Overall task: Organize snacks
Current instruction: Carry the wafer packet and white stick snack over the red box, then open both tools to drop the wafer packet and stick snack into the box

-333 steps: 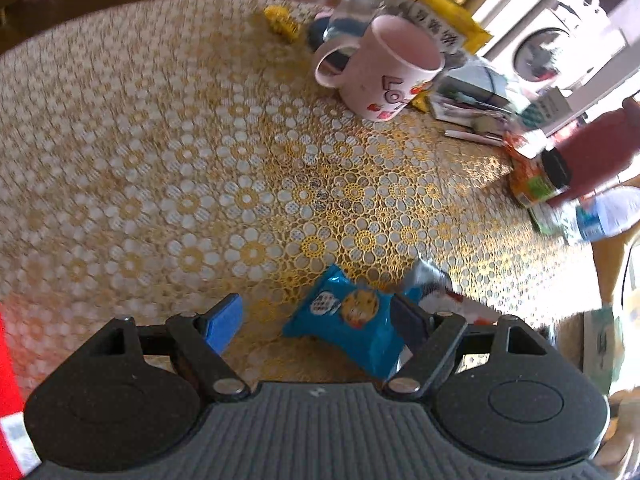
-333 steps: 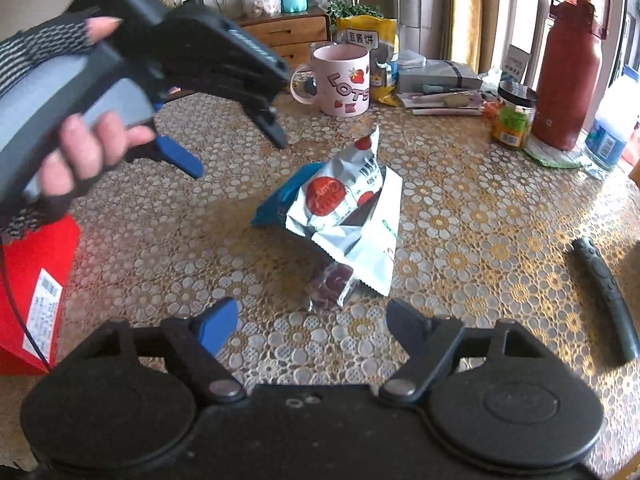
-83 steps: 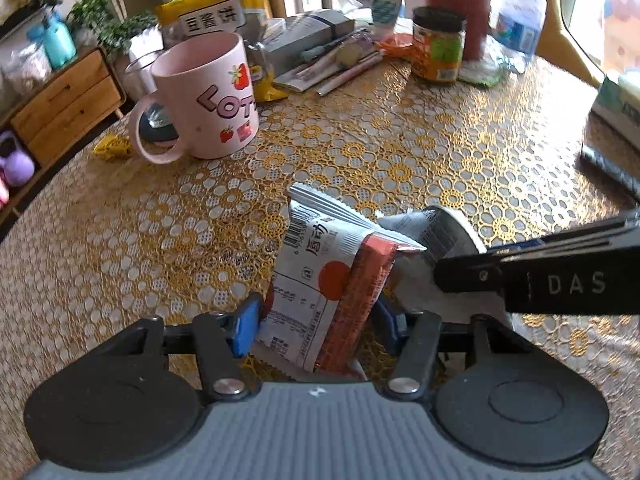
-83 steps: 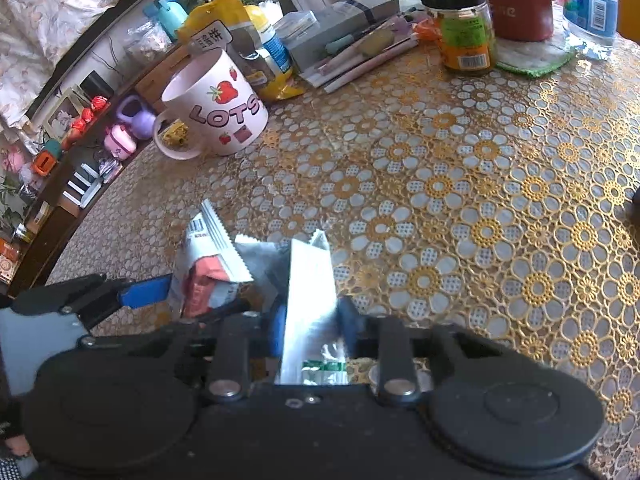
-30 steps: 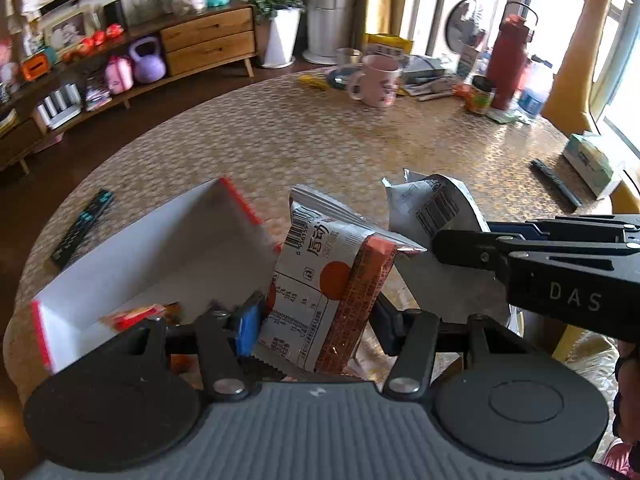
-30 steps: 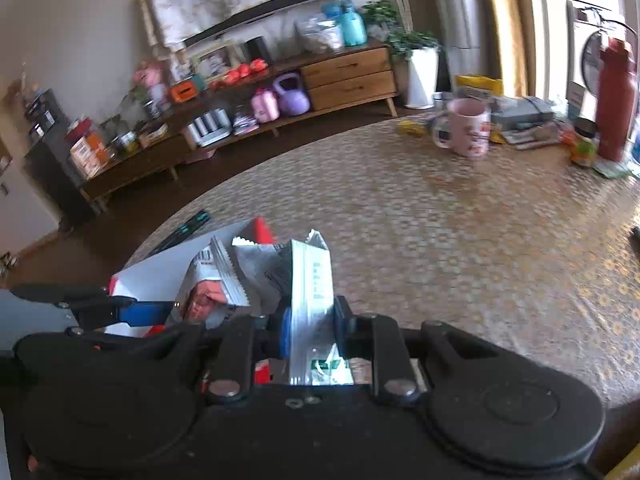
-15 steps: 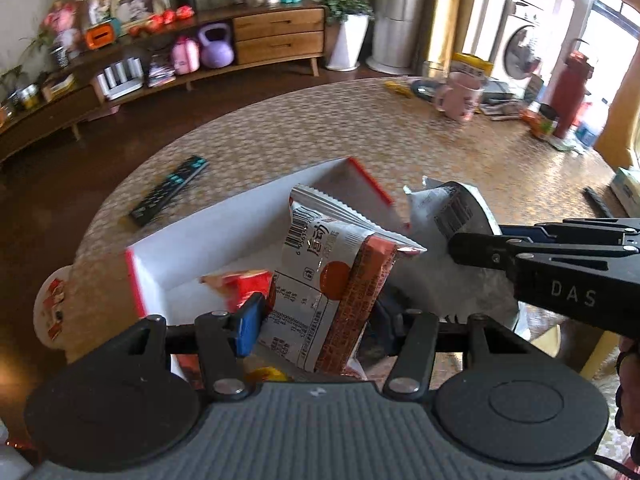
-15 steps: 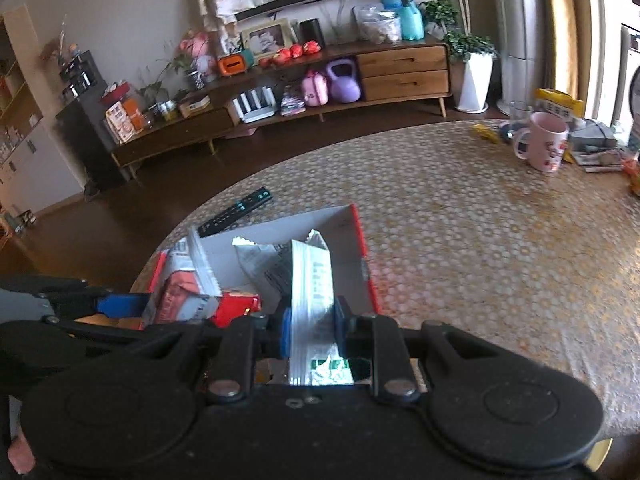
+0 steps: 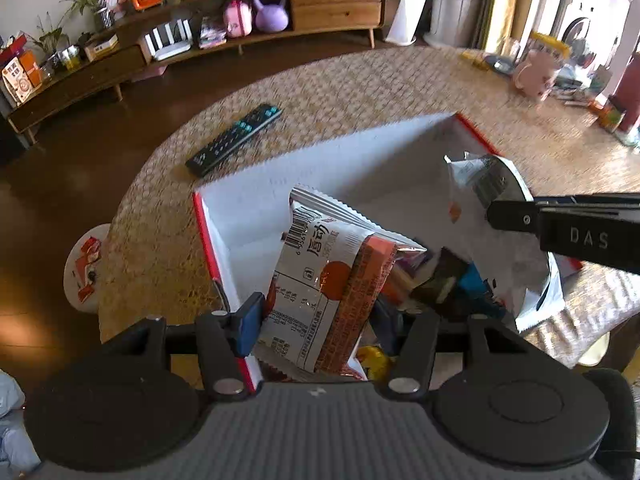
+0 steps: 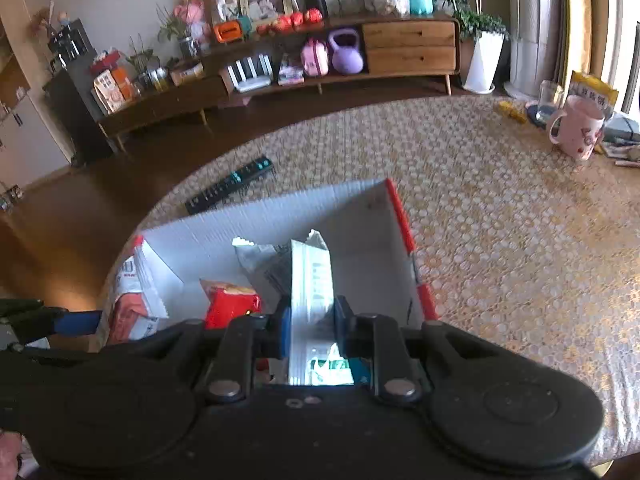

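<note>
Holding both tools over the red-edged white cardboard box on the round table with its gold floral lace cloth, I have a snack in each one. My left gripper is pinching a white and orange snack packet with a barcode and printed characters, the blue pads pressed against its two sides; the packet stands upright with its crimped top edge pointing away from me, above the near end of the box. My right gripper is pressed together on a flat silver foil snack packet, which also stands on edge between the pads, over the inside of the box near its red-trimmed right wall.

From the left wrist view my right tool comes in from the right as a black bar, with the silver packet's crumpled end hanging past it. Down in the box lie other snacks: a red packet, plus dark, blue and yellow wrappers (too jumbled for me to tell apart).

A black remote control with teal buttons lies on the cloth just beyond the box's far corner. Well apart, at the far edge of the table, stands a pink mug with a strawberry print, with a yellow bag behind it.
</note>
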